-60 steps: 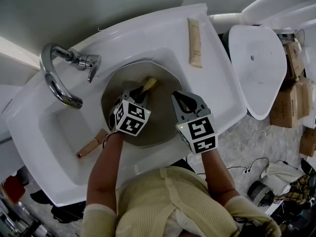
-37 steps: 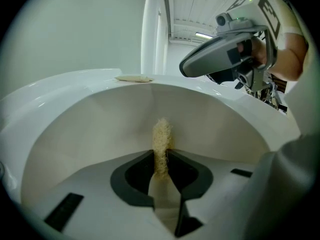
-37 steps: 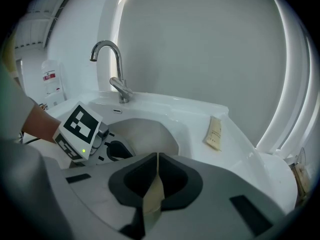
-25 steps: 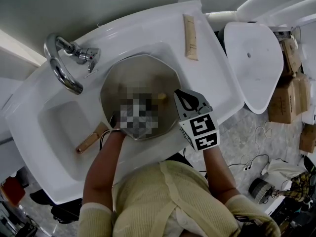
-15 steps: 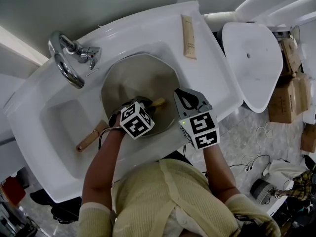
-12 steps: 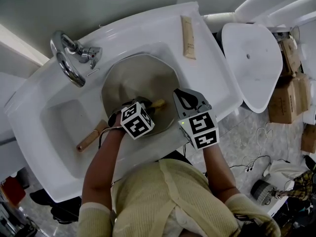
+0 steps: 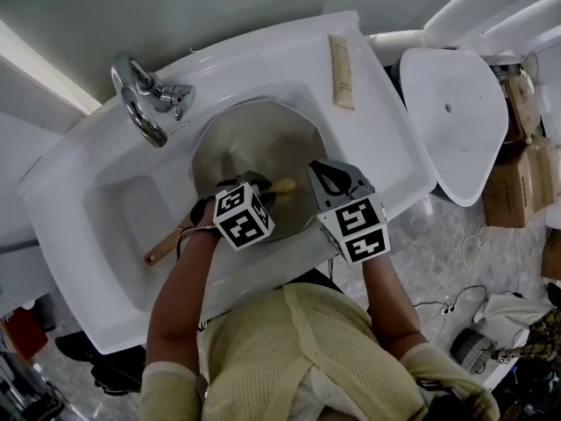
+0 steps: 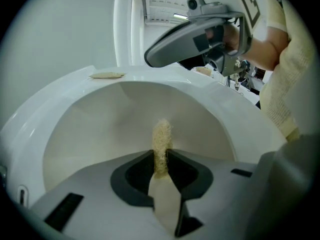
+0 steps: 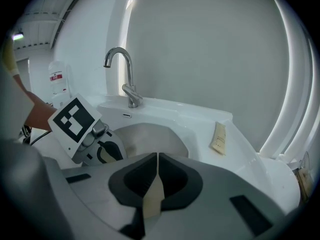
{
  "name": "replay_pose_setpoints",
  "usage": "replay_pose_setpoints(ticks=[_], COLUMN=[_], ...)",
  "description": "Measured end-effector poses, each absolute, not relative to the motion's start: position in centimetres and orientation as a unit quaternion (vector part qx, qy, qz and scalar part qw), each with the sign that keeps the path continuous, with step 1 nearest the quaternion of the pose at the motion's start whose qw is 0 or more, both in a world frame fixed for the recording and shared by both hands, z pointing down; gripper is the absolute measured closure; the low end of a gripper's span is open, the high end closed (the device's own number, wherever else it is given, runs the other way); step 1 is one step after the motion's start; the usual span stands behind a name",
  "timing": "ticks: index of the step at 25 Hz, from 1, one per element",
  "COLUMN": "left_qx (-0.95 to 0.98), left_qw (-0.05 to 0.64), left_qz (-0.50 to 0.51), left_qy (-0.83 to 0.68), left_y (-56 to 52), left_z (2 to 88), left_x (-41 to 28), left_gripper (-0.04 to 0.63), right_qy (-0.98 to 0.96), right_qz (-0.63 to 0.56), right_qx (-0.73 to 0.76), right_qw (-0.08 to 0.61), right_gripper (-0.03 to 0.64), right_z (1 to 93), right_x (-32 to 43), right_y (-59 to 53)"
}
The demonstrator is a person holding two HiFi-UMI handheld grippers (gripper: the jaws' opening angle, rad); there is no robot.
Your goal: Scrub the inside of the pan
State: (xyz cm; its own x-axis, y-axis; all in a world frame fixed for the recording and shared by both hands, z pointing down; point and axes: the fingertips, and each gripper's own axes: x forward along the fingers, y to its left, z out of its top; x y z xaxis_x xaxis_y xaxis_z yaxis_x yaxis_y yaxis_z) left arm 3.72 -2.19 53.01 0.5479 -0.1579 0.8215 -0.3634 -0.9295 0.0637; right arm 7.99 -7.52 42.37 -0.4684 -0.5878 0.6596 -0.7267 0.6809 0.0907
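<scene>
Two grippers work at a white sink (image 7: 105, 235), one in each of the person's hands. Nearest, the left gripper (image 8: 161, 156) has its fingers clamped narrow on a pale fibrous scrubber (image 8: 161, 134), whose tuft sticks out just past the fingertips and reaches down into the pan (image 8: 95, 134). From the head view, this gripper (image 7: 263, 185) sits over the pan's near side, and the pan's wooden handle (image 7: 165, 248) juts out behind and to the left of its fingers.

The right gripper (image 9: 157, 159) has its fingers pressed together with nothing visible between them. Its tips (image 7: 314, 172) lie at the pan's near right rim; whether they touch the rim cannot be told.

The grey pan (image 7: 254, 139) fills the basin ahead of both sets of fingers. Beyond it stands the chrome faucet (image 7: 140, 103), and far right of the fingers a tan sachet (image 7: 342, 71) lies on the sink's ledge.
</scene>
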Motion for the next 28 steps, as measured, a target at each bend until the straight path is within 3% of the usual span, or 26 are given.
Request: replay_pose_setpoints(ticks=[12,28], left_qx=[0.859,0.844], left_qw=[0.125,0.096], left_qz=[0.422,0.416], left_qy=[-0.262,-0.324], left_y=[-6.9,-12.8], left_z=[50.9,52.2], left_x=[-1.3,-1.9], left_gripper=[0.472,0.473], right_qy=[-0.868,-0.868], right_qz=[0.1,0.111], right_qx=[0.344,0.335], right_qw=[0.345,0.349], right_gripper=[0.588,0.588], right_z=[43.2,44.1], right_x=[5.0,5.1], right_y=[-8.3,-10.9])
